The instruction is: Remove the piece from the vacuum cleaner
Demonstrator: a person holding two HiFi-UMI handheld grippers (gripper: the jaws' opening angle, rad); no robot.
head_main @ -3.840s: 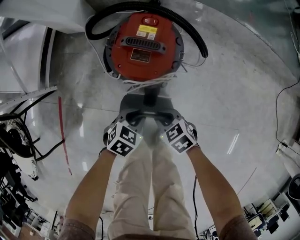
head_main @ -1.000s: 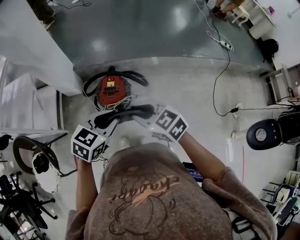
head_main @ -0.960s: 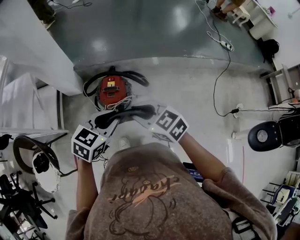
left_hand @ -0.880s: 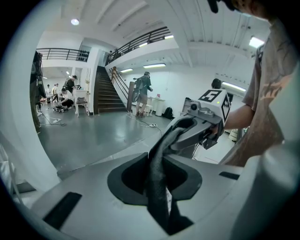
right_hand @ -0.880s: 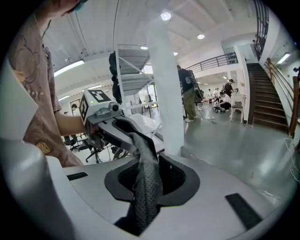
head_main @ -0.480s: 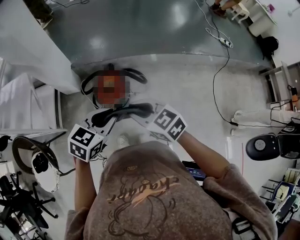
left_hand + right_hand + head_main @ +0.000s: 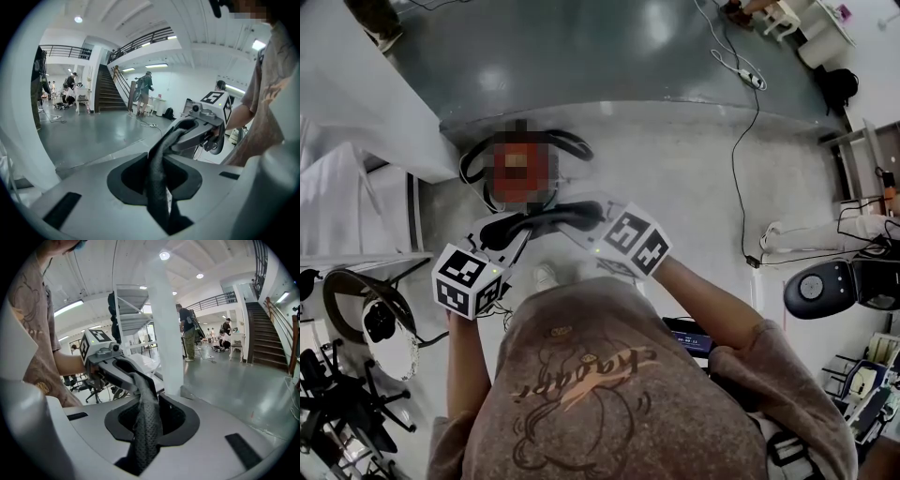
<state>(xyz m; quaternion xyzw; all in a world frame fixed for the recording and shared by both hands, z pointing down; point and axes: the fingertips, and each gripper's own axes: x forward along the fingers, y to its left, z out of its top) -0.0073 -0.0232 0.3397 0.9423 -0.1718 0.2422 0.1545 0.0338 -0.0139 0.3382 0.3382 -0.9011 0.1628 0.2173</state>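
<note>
Both grippers are clamped narrow on the same thing. The left gripper (image 7: 501,240) pinches one end of the dark mesh piece (image 7: 546,221) and the right gripper (image 7: 587,223) pinches the other, so the piece spans the gap between them like a curved bar. Below and beyond the two grippers, down on the floor, sits the red vacuum cleaner (image 7: 521,167), with its black hose (image 7: 574,142) looped round it. The piece looks clear of it already. From where I stand, the thing now is to keep both grips firm and level and carry the piece off to one side. Neither end should be let go before the other hand has it safe.
</note>
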